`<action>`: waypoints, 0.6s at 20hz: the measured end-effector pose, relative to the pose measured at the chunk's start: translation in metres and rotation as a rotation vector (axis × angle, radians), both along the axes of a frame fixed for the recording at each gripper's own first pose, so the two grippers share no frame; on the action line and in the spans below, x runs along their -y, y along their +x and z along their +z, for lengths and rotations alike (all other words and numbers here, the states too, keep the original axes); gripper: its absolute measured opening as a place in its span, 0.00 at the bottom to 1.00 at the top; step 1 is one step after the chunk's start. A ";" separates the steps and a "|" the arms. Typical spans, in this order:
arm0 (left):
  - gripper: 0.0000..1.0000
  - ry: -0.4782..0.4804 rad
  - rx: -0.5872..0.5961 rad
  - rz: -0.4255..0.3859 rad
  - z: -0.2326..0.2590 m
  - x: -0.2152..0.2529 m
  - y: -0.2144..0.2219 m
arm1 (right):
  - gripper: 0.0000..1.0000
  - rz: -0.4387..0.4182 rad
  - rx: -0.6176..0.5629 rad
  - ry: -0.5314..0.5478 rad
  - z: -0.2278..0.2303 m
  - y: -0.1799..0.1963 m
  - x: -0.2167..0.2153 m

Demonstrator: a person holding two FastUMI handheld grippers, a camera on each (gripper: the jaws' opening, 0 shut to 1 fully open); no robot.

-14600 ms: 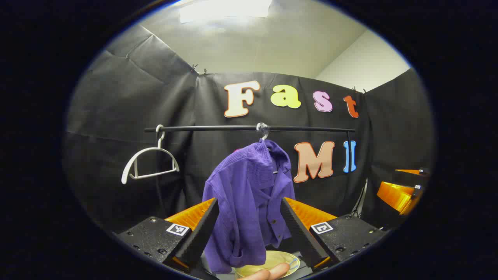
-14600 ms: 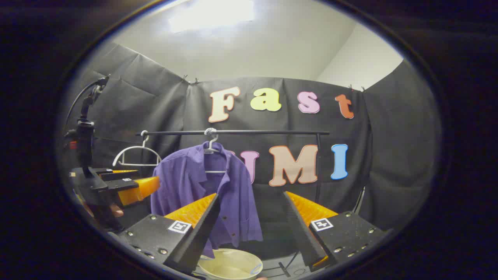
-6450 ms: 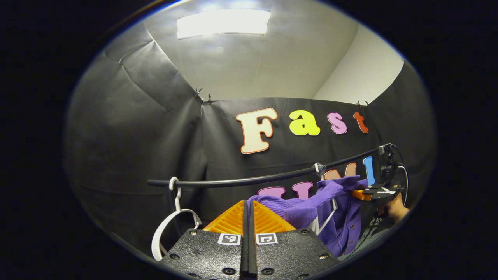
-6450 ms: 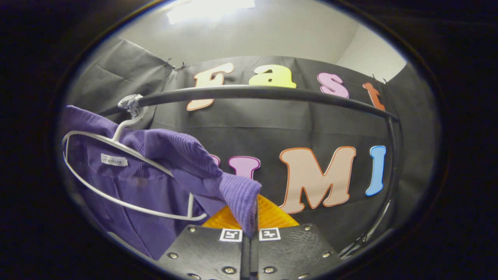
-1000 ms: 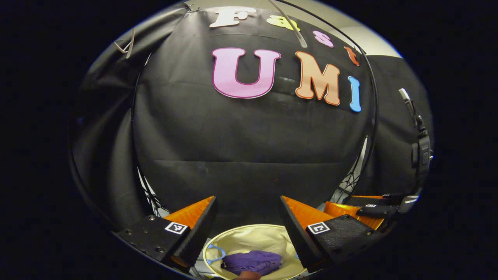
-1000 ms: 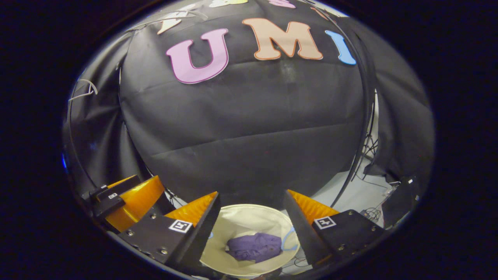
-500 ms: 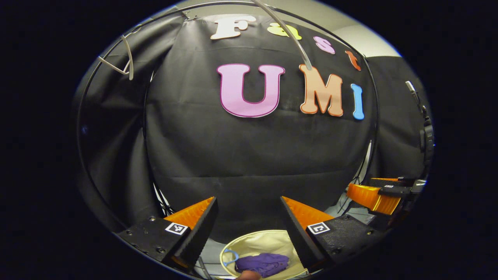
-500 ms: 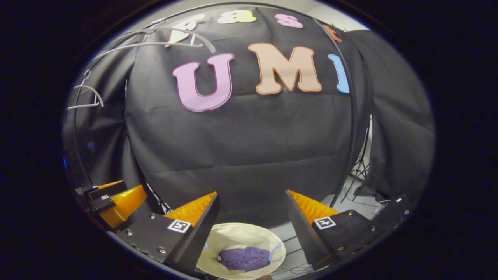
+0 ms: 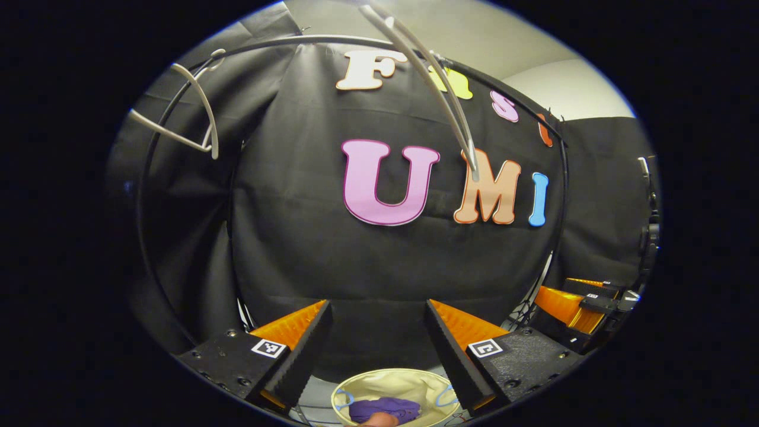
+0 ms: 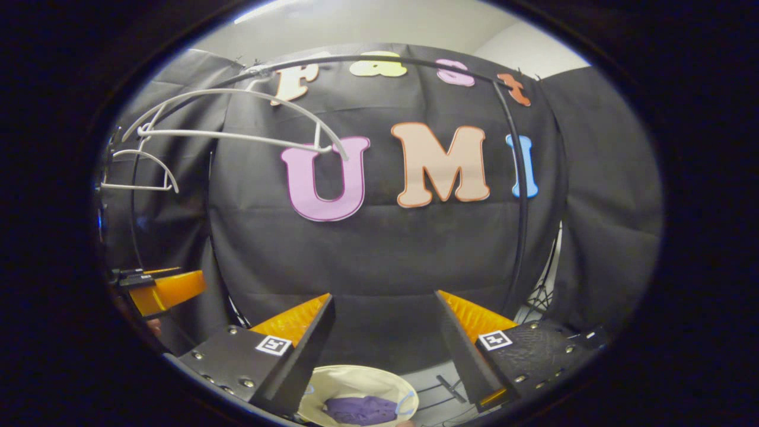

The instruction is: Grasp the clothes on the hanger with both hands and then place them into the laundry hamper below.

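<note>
right gripper view: right gripper [image 10: 384, 332] spread wide above hamper [image 10: 356, 379].

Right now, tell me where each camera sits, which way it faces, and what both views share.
Left gripper view: rides on the left tongs, open, facing the booth wall; cream round laundry hamper below, right tongs at the right edge.
Right gripper view: rides on the right tongs, open, facing the same wall; left tongs at the left.
Shared: crumpled purple shirt inside the hamper, two bare white plastic hangers on the black rail.

purple clothes [image 9: 384, 409] in hamper [image 9: 379, 381]
</note>
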State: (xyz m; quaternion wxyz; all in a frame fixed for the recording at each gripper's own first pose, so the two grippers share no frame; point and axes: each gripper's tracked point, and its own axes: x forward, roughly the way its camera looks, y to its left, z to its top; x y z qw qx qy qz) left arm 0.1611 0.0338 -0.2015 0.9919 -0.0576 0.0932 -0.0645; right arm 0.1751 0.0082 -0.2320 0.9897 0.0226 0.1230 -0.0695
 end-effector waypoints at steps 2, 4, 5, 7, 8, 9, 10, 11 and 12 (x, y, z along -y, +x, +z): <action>0.96 -0.013 0.005 0.003 0.015 -0.005 -0.007 | 1.00 0.019 0.028 -0.004 0.022 -0.007 -0.005; 0.95 -0.016 0.006 0.003 0.029 -0.009 -0.015 | 0.99 0.044 0.059 -0.001 0.042 -0.013 -0.011; 0.96 -0.014 0.012 0.004 0.036 -0.010 -0.018 | 0.99 0.051 0.078 -0.002 0.054 -0.016 -0.013; 0.92 -0.004 0.038 0.010 0.051 -0.011 -0.023 | 0.99 0.054 0.108 -0.005 0.074 -0.024 -0.013; 0.93 -0.005 0.055 0.008 0.060 -0.011 -0.026 | 0.99 0.056 0.121 -0.004 0.081 -0.028 -0.014; 0.94 -0.012 0.067 0.006 0.067 -0.009 -0.029 | 0.99 0.059 0.137 -0.002 0.088 -0.031 -0.015; 0.95 -0.018 0.075 0.000 0.072 -0.007 -0.033 | 0.99 0.060 0.153 -0.003 0.098 -0.032 -0.015; 0.95 -0.024 0.080 -0.006 0.077 -0.004 -0.037 | 0.99 0.055 0.167 -0.011 0.102 -0.036 -0.013; 0.92 -0.023 0.089 -0.012 0.082 -0.002 -0.041 | 0.99 0.058 0.175 -0.018 0.106 -0.041 -0.013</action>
